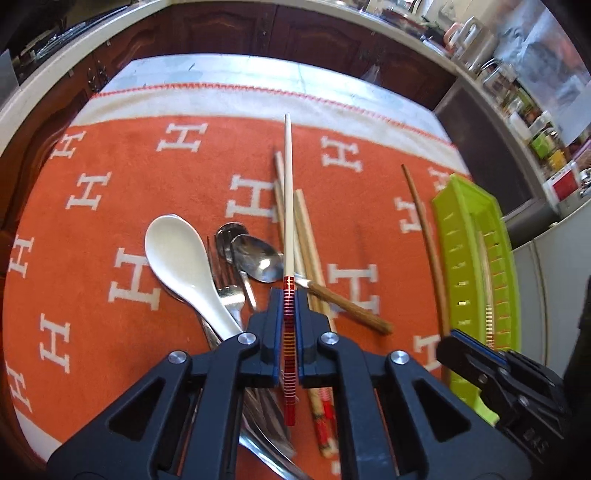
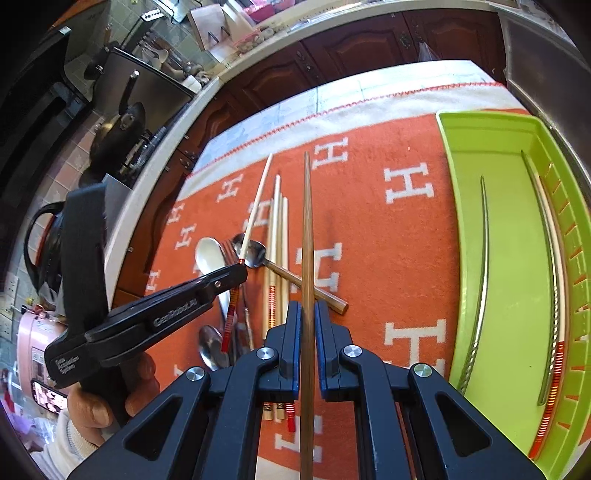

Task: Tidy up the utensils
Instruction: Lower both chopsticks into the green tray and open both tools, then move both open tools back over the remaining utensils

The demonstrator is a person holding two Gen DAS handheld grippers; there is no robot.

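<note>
My left gripper [image 1: 288, 291] is shut on a cream chopstick with a red banded end [image 1: 288, 206] and holds it above the utensil pile; it also shows in the right wrist view [image 2: 240, 271]. My right gripper [image 2: 306, 306] is shut on a brown wooden chopstick [image 2: 306, 221]; that chopstick also shows in the left wrist view [image 1: 424, 236]. On the orange cloth [image 1: 110, 184] lie a white ceramic spoon [image 1: 181, 258], metal spoons [image 1: 255, 256], a fork [image 1: 227, 284] and bamboo chopsticks [image 2: 279, 229]. The green tray [image 2: 461, 258] holds a metal chopstick [image 2: 482, 266] and another banded chopstick [image 2: 552, 362].
A wood-handled utensil [image 1: 351, 306] lies across the pile. The tray sits at the cloth's right edge [image 1: 454, 221]. Dark wooden cabinets [image 1: 229, 33] and a cluttered counter [image 2: 166, 122] ring the table. A kettle [image 2: 48, 243] stands at the left.
</note>
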